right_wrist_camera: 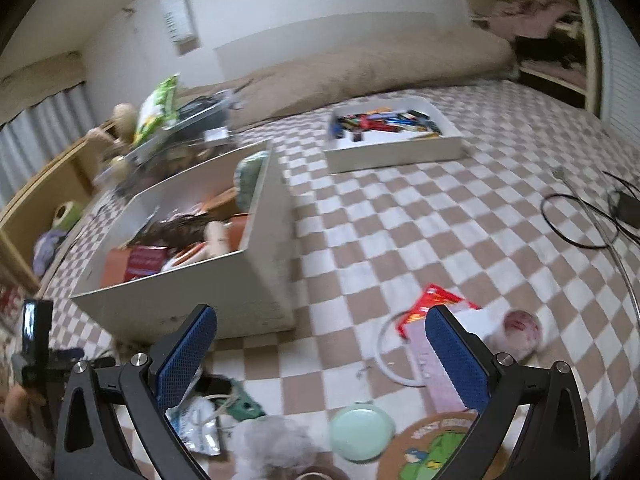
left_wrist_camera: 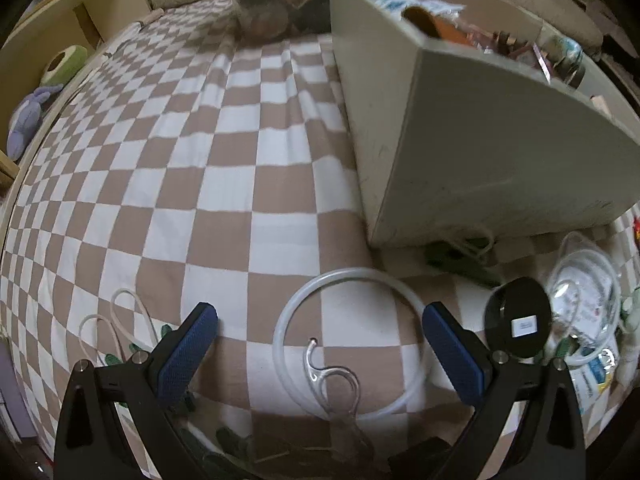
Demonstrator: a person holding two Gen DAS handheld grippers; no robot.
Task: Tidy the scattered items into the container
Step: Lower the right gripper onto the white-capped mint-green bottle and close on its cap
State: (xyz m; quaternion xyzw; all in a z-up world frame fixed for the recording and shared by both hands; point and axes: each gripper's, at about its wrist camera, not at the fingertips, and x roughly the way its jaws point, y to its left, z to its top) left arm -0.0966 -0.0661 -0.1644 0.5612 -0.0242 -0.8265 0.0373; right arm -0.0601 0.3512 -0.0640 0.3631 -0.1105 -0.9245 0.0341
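A tall white box (left_wrist_camera: 460, 132) filled with clutter stands on the checkered bed; in the right wrist view the same box (right_wrist_camera: 208, 292) sits left of centre. My left gripper (left_wrist_camera: 320, 340) is open just above a clear plastic ring (left_wrist_camera: 352, 344) with a clear hook (left_wrist_camera: 332, 384) inside it. A round black disc (left_wrist_camera: 518, 324) and a bagged white cable (left_wrist_camera: 584, 304) lie to the right. My right gripper (right_wrist_camera: 322, 344) is open above a mint round lid (right_wrist_camera: 362, 432), a red-and-white packet (right_wrist_camera: 440, 312), a white ring (right_wrist_camera: 390, 356) and a round printed coaster (right_wrist_camera: 436, 448).
A shallow white tray (right_wrist_camera: 396, 148) of pens lies further back on the bed. Black cables (right_wrist_camera: 588, 216) are at the right. A beige pillow (right_wrist_camera: 360, 68) runs along the head of the bed. Wooden shelving (left_wrist_camera: 68, 28) with soft toys flanks the left side.
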